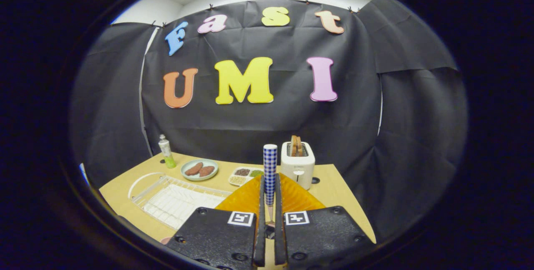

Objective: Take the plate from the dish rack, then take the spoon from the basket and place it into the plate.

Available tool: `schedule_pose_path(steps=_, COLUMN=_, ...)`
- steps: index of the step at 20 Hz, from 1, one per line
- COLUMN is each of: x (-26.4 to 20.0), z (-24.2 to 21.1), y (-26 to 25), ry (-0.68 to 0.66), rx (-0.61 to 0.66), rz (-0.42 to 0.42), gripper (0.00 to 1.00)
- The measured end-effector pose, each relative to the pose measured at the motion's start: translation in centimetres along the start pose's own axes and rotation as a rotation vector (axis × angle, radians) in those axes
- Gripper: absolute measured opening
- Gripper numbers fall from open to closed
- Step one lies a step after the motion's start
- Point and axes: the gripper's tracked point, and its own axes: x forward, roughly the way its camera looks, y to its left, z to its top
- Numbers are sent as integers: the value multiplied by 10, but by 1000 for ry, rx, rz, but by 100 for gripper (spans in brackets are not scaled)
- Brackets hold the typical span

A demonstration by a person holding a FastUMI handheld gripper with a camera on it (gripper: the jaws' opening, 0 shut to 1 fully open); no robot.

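Observation:
My gripper (270, 184) is shut on a spoon (270, 165) with a blue-and-white checked handle. The spoon stands upright between the fingers, and its handle end sticks up past the fingertips. Its thin neck runs down between the fingers, and the bowl is hidden. An amber ribbed plate (297, 199) lies on the table right under and just ahead of the fingers, partly covered by them. The white wire dish rack (175, 201) sits to the left of the plate with nothing standing in it.
Beyond the plate stand a white toaster (297, 163) holding bread, a small tray of seeds (245, 175), a pale green dish (199, 170) with two brown patties, and a small green bottle (167, 151). The wooden table (333, 195) ends close on the right.

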Motion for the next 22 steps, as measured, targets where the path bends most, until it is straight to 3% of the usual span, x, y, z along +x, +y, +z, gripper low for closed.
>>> schedule_pose_path(steps=4, x=-49, z=-23, y=61, ry=28, rx=44, rz=124, gripper=14)
schedule_pose_path(steps=8, x=-74, z=-60, y=110, ry=79, rx=24, rz=174, gripper=14)
schedule_pose_path(steps=15, x=-83, z=-157, y=183, ry=254, rx=42, rz=183, gripper=14)
schedule_pose_path(steps=22, x=-85, z=-204, y=202, ry=331, rx=11, rz=163, gripper=15)
